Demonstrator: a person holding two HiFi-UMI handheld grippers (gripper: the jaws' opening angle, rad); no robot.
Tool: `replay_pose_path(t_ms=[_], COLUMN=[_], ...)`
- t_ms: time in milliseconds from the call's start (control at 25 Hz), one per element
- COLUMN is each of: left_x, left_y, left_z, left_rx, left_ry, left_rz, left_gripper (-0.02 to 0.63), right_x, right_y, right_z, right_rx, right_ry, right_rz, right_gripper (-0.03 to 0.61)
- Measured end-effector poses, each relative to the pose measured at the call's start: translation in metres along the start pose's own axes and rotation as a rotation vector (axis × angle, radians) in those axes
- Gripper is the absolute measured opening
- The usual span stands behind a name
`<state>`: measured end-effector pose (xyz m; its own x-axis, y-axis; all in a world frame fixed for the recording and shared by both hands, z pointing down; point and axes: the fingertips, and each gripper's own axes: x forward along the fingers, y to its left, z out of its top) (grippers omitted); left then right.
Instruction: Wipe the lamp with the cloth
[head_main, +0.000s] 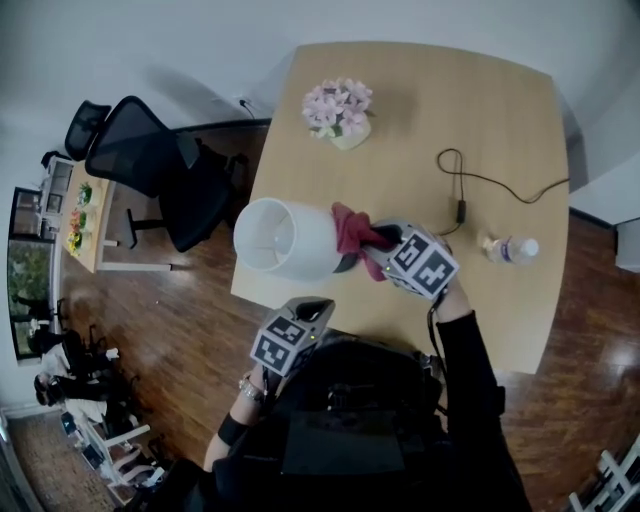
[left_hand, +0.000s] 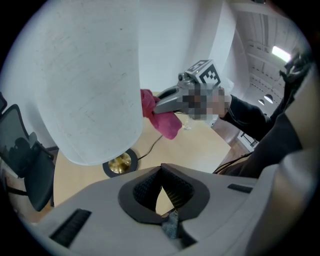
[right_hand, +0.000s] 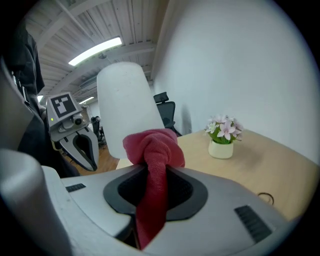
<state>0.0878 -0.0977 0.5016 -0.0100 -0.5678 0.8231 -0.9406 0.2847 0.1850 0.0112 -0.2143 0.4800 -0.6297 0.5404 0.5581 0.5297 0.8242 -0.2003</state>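
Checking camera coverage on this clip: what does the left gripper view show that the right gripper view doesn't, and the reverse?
Only the left gripper view: the lamp's brass base, the right hand-held gripper seen from outside, and the left hand-held gripper with its jaws together, nothing between. Only the right gripper view: the flower pot, the left one's marker cube, and the red cloth clamped between the right one's jaws. Both: the white lampshade, the cloth bunched at it, the table.

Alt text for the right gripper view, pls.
The right hand-held gripper clamps a red cloth, its bunched end in front of a white lampshade. A pot of pink flowers stands on the wooden table at right.
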Motion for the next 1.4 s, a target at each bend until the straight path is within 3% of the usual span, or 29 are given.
replay_pose_path(t_ms=[160,360,560,880,1040,1400], left_x=[-0.001,-0.001,0.006,0.009,0.011,0.026], left_y=[-0.002,-0.006,-0.013,-0.012,-0.012,-0.010], left_z=[-0.002,0.010,0.026,0.026,0.023,0.021], left_rx=[-0.017,-0.011,0.015,0.002,-0.005,-0.009], left_ry=[0.012,0.009,0.006,0.031,0.052,0.087], left_rz=[0.004,0.011,0.003,0.008,0.001,-0.027], left_gripper=[-0.008,-0.008,-0.008,-0.008,-0.008,-0.008], right_x=[-0.027,-0.048,-0.047,-0.013,-0.003,0.023], right_y=[-0.009,0.002,0.016,0.017,0.010,-0.006], right_z=[0.050,0.115,0.146,0.134,0.121,0.074], right_rx=[-0.079,-0.201,-0.261,-0.328,-0.356,-0.303], right_ry=[-0.091,-0.206,-0.265,-0.164,-0.110,-0.012], right_rz=[0.052,0.185,0.324,0.427,0.423,0.424], right_gripper=[0.097,0.097,0.097,0.097,0.097,0.097])
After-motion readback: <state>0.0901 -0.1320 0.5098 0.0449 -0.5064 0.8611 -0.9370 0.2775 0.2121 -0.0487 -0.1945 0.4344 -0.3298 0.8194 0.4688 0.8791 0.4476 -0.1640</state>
